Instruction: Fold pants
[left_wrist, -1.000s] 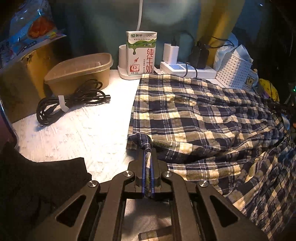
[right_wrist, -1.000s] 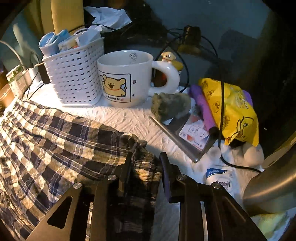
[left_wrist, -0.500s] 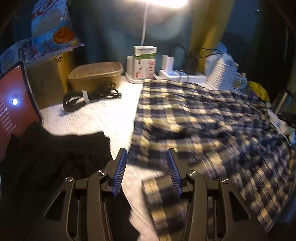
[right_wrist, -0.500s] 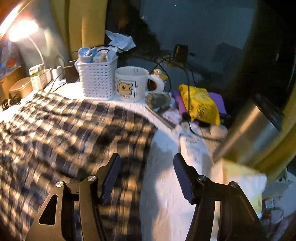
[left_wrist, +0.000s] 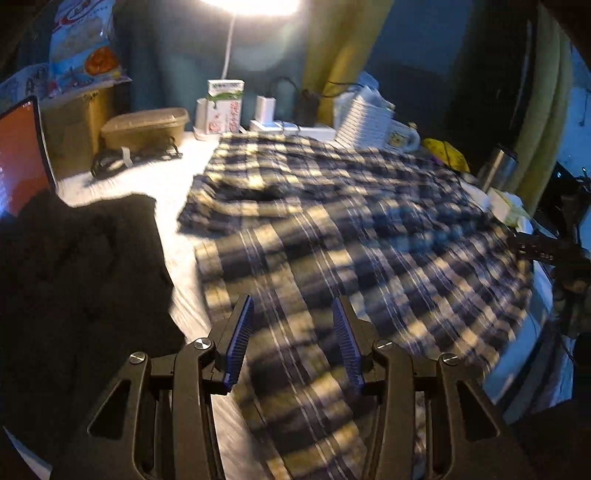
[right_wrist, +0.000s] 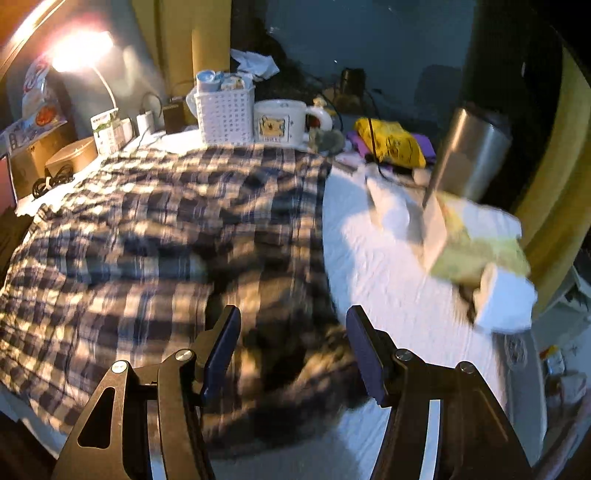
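Note:
The navy and cream plaid pants (left_wrist: 332, 229) lie spread across the white table, folded over with one leg running toward the near edge. They also fill the left and middle of the right wrist view (right_wrist: 166, 229). My left gripper (left_wrist: 293, 332) is open and empty, held above the near leg. My right gripper (right_wrist: 293, 339) is open and empty above the pants' near right edge. The right gripper's arm (left_wrist: 546, 251) shows at the right of the left wrist view.
A black garment (left_wrist: 74, 280) lies at the left. At the back stand a brown container (left_wrist: 144, 127), black cable (left_wrist: 129, 158), milk carton (left_wrist: 225, 107), white basket (right_wrist: 225, 114) and bear mug (right_wrist: 284, 123). A steel flask (right_wrist: 469, 155), yellow bag (right_wrist: 391, 146) and tissue packs (right_wrist: 476, 254) sit at the right.
Both grippers have let go of the pants' corners, opened and pulled back and up toward the near edge. The pants now lie folded flat on the table.

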